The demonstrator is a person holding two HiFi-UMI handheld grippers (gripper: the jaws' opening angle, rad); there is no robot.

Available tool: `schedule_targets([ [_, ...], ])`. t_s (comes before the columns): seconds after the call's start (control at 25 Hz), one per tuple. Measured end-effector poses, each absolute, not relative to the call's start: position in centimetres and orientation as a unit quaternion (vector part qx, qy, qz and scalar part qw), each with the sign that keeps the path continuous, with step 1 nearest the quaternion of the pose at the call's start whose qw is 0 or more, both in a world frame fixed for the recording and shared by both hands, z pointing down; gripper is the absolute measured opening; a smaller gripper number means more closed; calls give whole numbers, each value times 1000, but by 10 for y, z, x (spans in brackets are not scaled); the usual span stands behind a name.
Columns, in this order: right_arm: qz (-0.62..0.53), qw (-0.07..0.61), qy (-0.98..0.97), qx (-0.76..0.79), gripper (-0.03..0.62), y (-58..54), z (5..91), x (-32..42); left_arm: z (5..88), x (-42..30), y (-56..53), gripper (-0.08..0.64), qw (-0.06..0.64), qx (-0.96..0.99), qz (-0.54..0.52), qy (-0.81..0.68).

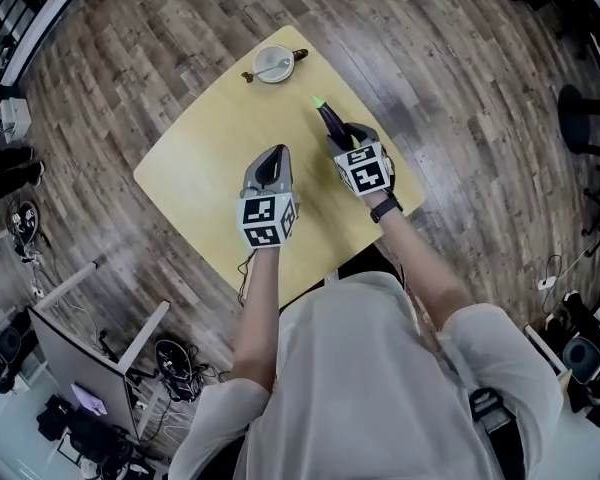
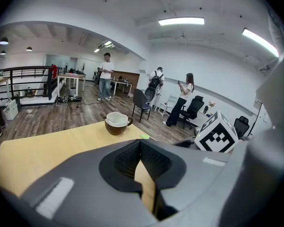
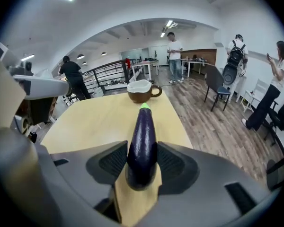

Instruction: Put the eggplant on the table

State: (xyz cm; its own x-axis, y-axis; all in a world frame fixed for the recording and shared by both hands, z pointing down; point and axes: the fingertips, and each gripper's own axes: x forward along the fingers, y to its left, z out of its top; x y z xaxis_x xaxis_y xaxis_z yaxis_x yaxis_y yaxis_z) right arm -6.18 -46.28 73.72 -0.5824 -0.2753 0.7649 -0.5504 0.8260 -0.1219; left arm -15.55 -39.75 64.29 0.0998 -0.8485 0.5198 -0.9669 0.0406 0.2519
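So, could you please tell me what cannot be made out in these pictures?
- Eggplant underside, and whether it touches the table: right gripper view, hidden by the eggplant itself.
- Cup contents: head view, too small; gripper views, the rim hides them.

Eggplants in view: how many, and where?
1. The eggplant is clamped in the right gripper, over the table's right side, green end pointing toward the cup. No other shows; none seems hidden.

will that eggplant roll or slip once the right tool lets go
Probably stiff: the eggplant juts straight out from the right tool without drooping. Its glossy skin looks slippery. Being round and tapered, it may roll in a curve on the flat table.
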Motion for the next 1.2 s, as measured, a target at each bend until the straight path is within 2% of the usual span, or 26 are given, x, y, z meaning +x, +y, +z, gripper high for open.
schedule_targets([
  [0.48, 184, 417, -859, 235, 198, -468, 760, -74, 652, -170, -396, 9, 293, 680, 104, -664],
  [0.6, 189, 410, -859, 240, 230, -466, 754, -73, 647, -167, -394, 9, 291, 684, 102, -661],
  [0.84, 175, 380, -868, 267, 232, -457, 719, -71, 626, -167, -381, 9, 276, 690, 90, -663],
  [1.0, 178, 336, -882, 279, 229, -438, 679, -70, 605, -168, -365, 9, 258, 696, 81, -665],
  [1.2, 162, 280, -900, 292, 169, -406, 619, -75, 572, -177, -337, 9, 237, 692, 59, -679],
])
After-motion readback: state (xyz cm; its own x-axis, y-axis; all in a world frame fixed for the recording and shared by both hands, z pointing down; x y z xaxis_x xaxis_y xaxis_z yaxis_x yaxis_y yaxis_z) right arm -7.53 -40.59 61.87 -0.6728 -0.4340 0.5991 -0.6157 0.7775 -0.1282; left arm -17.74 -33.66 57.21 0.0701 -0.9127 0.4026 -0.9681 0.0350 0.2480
